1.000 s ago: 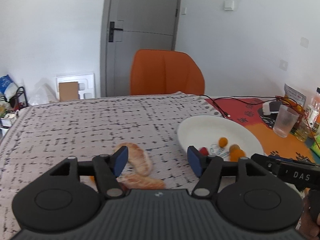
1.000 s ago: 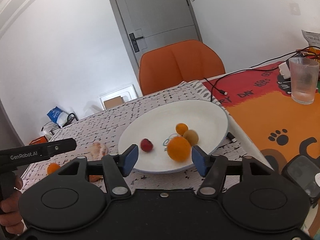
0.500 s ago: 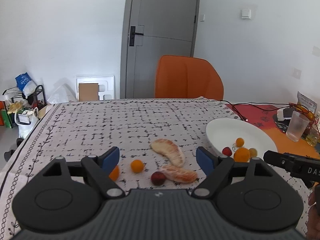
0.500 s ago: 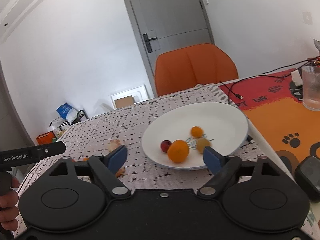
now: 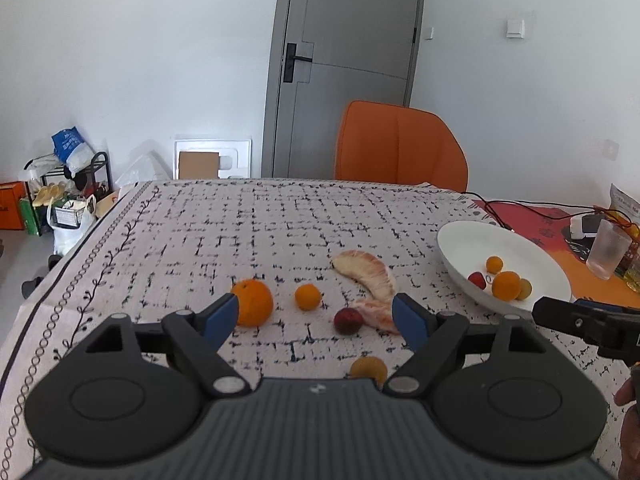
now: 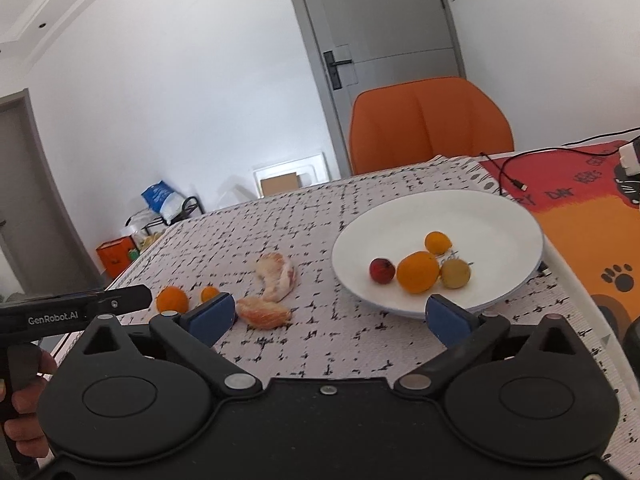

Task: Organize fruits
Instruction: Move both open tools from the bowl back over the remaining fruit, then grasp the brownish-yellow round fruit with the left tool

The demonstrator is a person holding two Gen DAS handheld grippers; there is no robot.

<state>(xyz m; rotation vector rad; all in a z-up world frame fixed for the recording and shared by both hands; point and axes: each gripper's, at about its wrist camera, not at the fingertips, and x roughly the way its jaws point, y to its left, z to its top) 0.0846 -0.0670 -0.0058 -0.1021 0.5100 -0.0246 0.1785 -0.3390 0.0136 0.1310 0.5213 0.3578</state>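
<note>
Left wrist view showed the left gripper spread and empty above loose fruit on the worktop: an orange, peeled segments. Segments looked soft, easily crushed; the orange firm, best pinched across its middle. The right gripper was opening, empty, before the plate.

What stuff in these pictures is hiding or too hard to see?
- Yellowish fruit, left wrist view: its lower part sits behind the left gripper's body, so its kind is unclear.
- Dark red fruit: seen in the left wrist view, hidden by a gripper finger in the right wrist view.
- Drawing on the plate, right wrist view: mostly covered by fruit.
- Glass, left wrist view: too blurry to tell whether it holds anything.
</note>
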